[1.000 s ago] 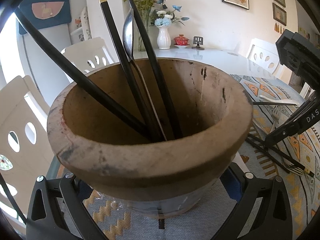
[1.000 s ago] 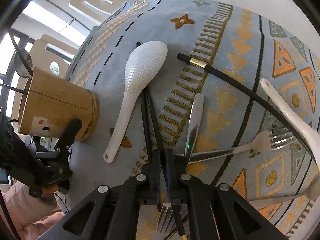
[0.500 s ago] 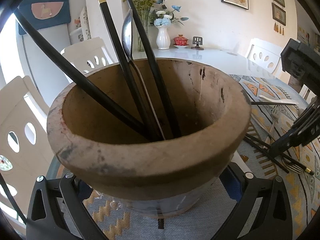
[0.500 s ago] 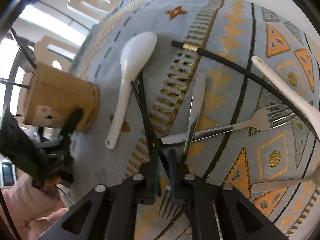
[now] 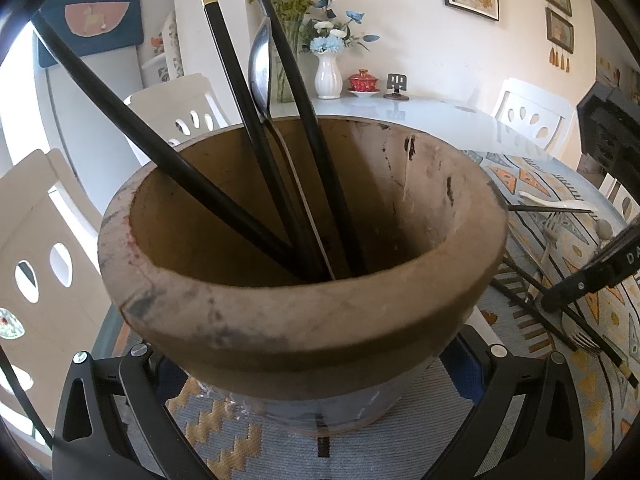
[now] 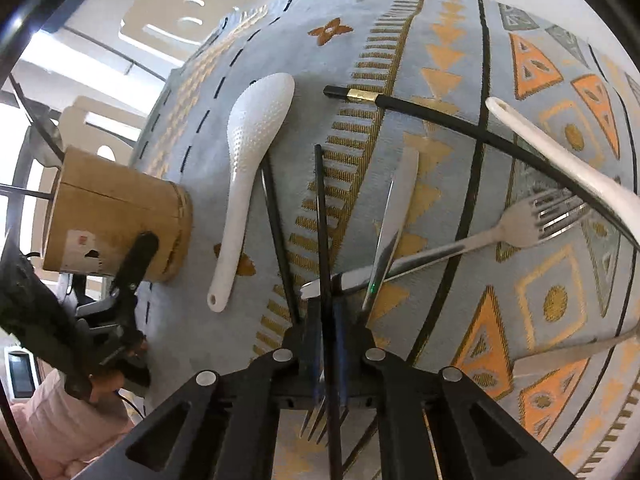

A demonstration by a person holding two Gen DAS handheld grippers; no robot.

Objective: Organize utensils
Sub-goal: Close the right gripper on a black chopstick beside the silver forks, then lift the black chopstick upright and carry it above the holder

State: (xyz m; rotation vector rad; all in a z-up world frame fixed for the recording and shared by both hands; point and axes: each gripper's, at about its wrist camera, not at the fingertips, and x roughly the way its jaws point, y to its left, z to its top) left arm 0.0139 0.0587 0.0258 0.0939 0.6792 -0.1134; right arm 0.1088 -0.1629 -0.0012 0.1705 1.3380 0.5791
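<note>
My left gripper (image 5: pixel 320 396) clamps the brown wooden utensil pot (image 5: pixel 304 240), which already holds black chopsticks (image 5: pixel 248 120) and a steel spoon (image 5: pixel 262 68). My right gripper (image 6: pixel 326 320) pinches one thin black chopstick (image 6: pixel 321 216); white spoons (image 6: pixel 248 152), forks (image 6: pixel 516 228) and a knife (image 6: pixel 394 216) are left on the patterned surface (image 6: pixel 400 40)

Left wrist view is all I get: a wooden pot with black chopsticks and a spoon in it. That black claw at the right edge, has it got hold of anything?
Observer: Yes. The right gripper is shut on a black chopstick, which runs up between its fingers.
Operator: Is anything hidden behind the pot?
Observer: A white rice paddle lies flat on the mat beside the wooden pot, not touching it.
Operator: Any knife out there?
Observer: One table knife, crossing the handle of a fork.
</note>
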